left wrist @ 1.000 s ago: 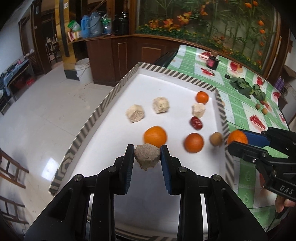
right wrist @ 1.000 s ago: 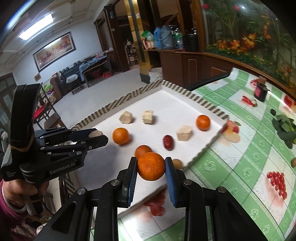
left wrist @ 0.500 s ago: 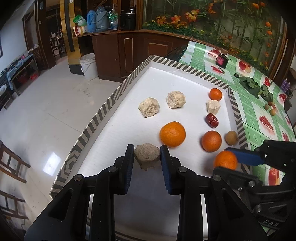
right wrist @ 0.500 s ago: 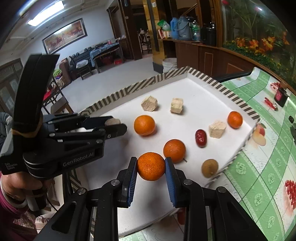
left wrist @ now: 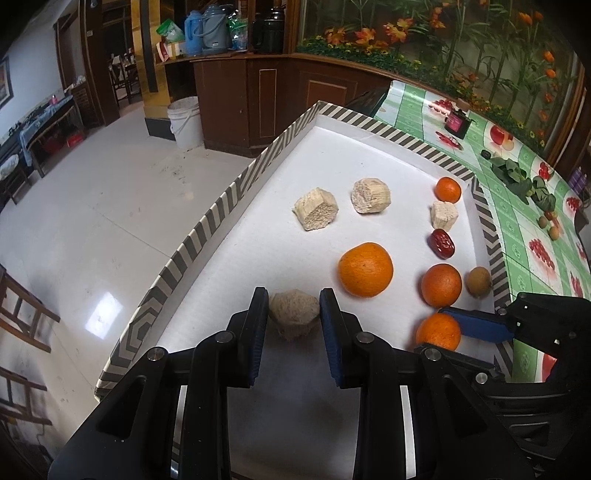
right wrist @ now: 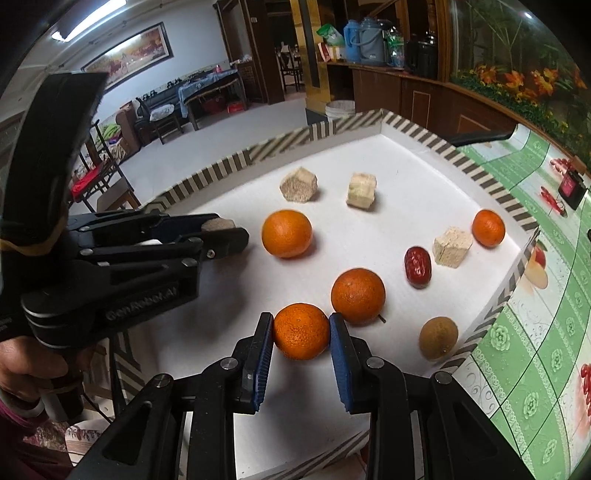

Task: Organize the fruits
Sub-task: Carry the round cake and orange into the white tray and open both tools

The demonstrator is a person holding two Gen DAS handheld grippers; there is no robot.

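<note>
Both grippers had carried in over the tray since a second earlier; left gripper clamped a beige chunk near the front. Right gripper pinched a mandarin beside an orange; neither set down, sorting unfinished.

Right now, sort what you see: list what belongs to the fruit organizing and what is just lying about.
Job:
tray
held orange in right gripper
held chunk in left gripper
loose oranges
red date
brown fruit
pale chunks

Lying about:
leaves
black box
bucket
flasks
</note>
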